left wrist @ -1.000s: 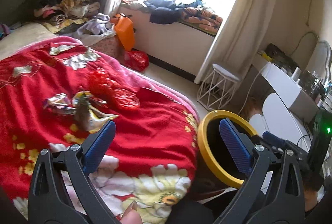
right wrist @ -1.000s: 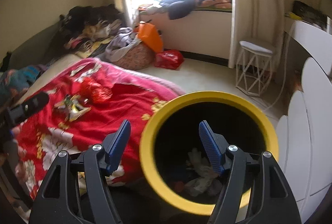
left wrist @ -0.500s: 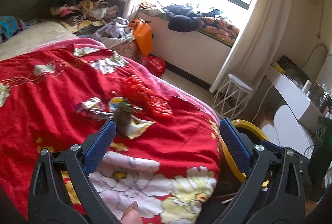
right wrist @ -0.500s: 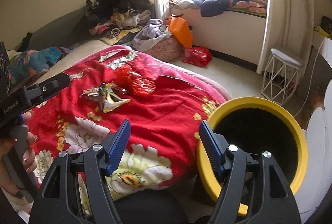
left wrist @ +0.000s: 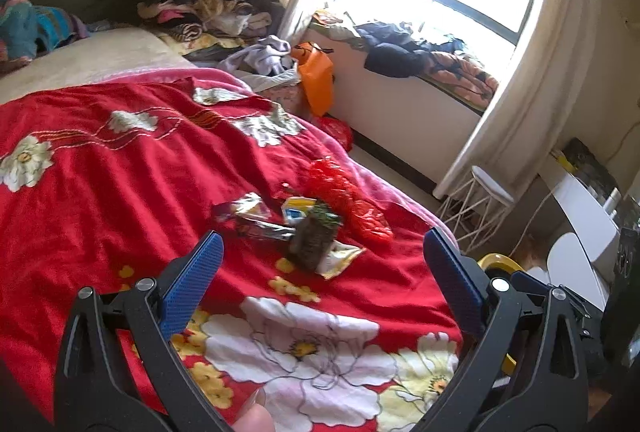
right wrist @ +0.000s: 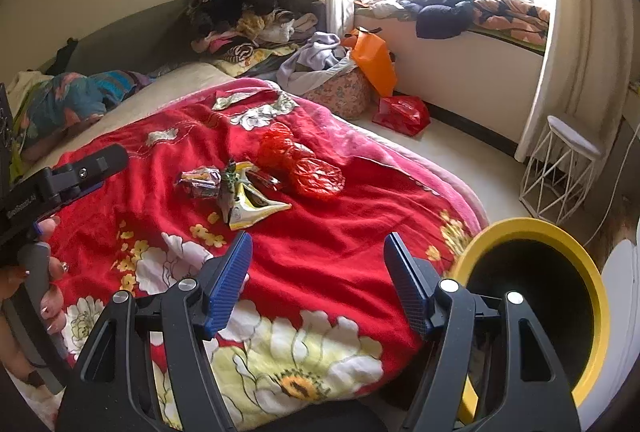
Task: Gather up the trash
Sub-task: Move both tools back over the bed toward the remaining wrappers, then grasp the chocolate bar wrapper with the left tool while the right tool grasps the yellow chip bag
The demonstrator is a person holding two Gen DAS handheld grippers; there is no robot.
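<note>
Several pieces of trash lie on the red flowered blanket (left wrist: 120,192): crumpled red plastic (left wrist: 348,204), a dark green packet (left wrist: 314,240), a yellow-white wrapper (right wrist: 250,208) and a shiny foil wrapper (right wrist: 200,182). My left gripper (left wrist: 320,284) is open and empty, above the blanket just short of the trash. My right gripper (right wrist: 318,280) is open and empty, over the blanket's near edge. A yellow-rimmed black bin (right wrist: 560,288) stands on the floor right of the bed; its rim shows in the left wrist view (left wrist: 498,260).
Piled clothes (right wrist: 256,16) lie at the bed's far end. An orange bag (right wrist: 374,58), a red bag (right wrist: 402,114) and a white wire stool (right wrist: 560,168) stand on the floor by the window ledge. White furniture (left wrist: 580,224) is at right.
Both grippers swung left, away from the bin and over the bed. The trash on the blanket now lies closer ahead of both. Both stayed open.
</note>
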